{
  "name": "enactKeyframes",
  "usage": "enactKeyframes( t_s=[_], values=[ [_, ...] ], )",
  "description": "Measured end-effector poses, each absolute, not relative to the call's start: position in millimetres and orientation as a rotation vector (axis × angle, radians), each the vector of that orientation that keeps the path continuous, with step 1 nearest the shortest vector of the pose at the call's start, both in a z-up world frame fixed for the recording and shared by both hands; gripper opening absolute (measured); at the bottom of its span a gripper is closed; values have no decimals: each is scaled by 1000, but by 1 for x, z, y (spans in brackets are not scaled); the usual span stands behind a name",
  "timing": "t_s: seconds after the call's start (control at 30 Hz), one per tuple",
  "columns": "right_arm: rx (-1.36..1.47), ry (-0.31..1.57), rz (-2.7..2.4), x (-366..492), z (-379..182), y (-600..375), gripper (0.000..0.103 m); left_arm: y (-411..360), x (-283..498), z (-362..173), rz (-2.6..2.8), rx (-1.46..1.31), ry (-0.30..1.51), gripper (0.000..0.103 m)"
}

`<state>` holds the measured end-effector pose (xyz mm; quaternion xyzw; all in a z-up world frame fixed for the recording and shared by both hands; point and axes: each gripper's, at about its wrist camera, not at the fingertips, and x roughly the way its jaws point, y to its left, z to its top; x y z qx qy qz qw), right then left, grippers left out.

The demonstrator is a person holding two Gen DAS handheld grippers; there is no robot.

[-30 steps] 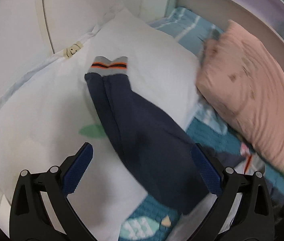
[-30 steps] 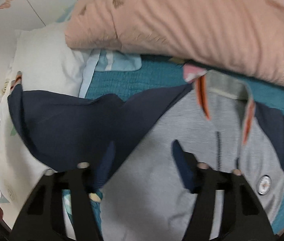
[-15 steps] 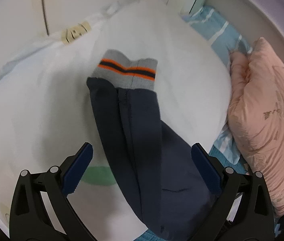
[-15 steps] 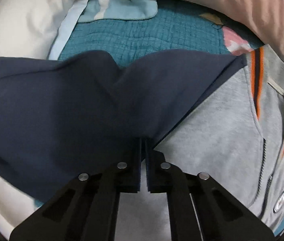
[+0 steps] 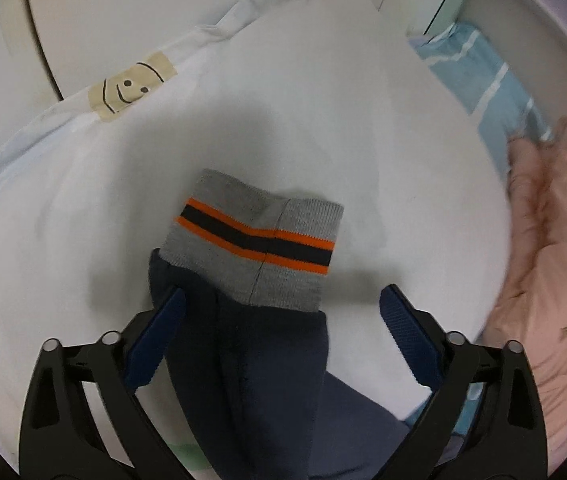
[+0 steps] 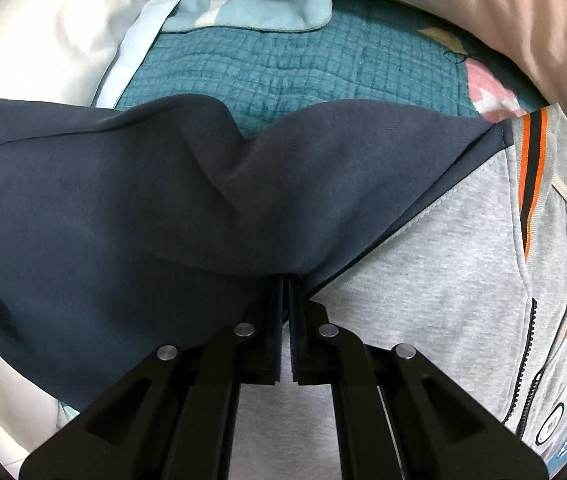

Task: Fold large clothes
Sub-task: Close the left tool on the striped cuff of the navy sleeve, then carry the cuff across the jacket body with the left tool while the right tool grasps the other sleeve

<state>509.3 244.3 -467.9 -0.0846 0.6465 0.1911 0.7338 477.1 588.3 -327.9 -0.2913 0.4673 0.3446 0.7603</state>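
Lying across a white pillow (image 5: 323, 128), the jacket's navy sleeve (image 5: 259, 380) ends in a grey ribbed cuff (image 5: 255, 240) banded orange, black, orange. The left gripper (image 5: 281, 334) stands wide open, its blue pads either side of the sleeve just below the cuff. The right gripper (image 6: 285, 300) is pinched tight on navy fabric where the sleeve meets the jacket (image 6: 423, 280), whose grey zipped body lies on a teal quilt (image 6: 283, 68). A tan label (image 5: 133, 88) on the pillow shows a drawn smiley; the jacket's round badge (image 6: 549, 424) is unreadable.
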Motion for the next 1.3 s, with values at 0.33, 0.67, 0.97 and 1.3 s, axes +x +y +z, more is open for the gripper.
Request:
enactKeyframes(
  t_s=[0.33,0.67,0.97,1.3],
  values=[
    [-152,1424,439,509,-473,232,1,573,452,-307,675,-496,972,16],
    [-107,1412,427,503,-483,224,1,531,384,-257,553,-417,856,16],
    [-76,1376,408,503,-476,218,2,439,344,-257,358,-474,830,16],
    [95,1365,458,485,-445,157,0,343,358,-261,213,-425,879,16]
  ],
)
